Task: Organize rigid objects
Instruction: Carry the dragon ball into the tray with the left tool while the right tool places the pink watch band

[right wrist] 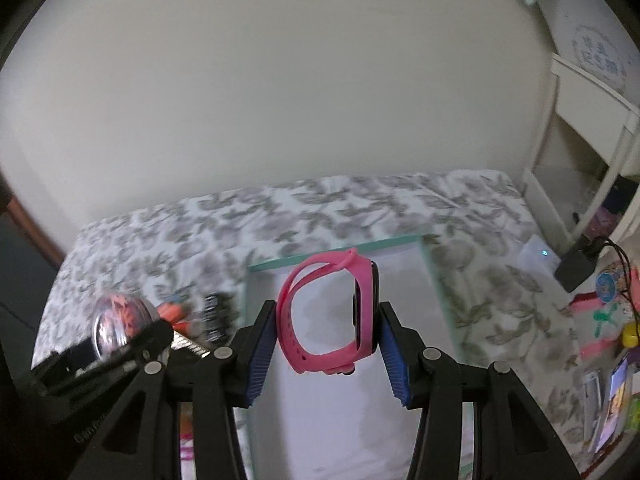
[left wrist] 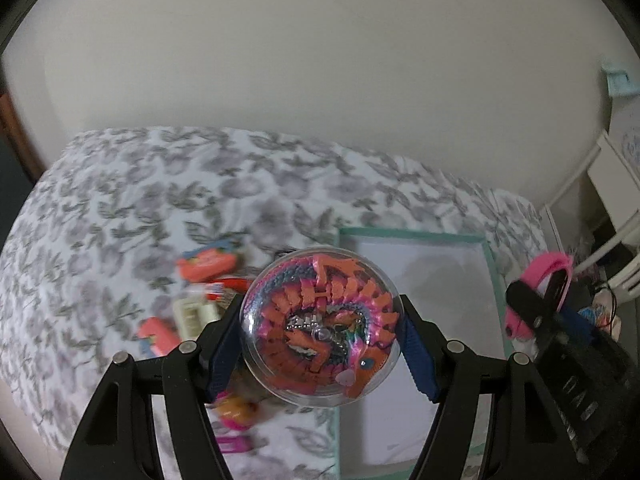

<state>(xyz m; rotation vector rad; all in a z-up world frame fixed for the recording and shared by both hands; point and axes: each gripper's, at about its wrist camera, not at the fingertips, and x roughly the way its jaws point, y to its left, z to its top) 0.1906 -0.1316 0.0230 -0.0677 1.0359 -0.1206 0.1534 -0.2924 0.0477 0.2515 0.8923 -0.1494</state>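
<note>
Left gripper pinches clear ball with coiled toy dragon inside, above the bed. Right gripper pinches pink watch band over the teal-rimmed tray. Small items left of the tray are blurred, partly hidden.

One clear ball enclosing a coiled orange-pink dragon toy; one pink wristband with a black module; one teal-rimmed tray; two orange packets; two tools, one per hand.
</note>
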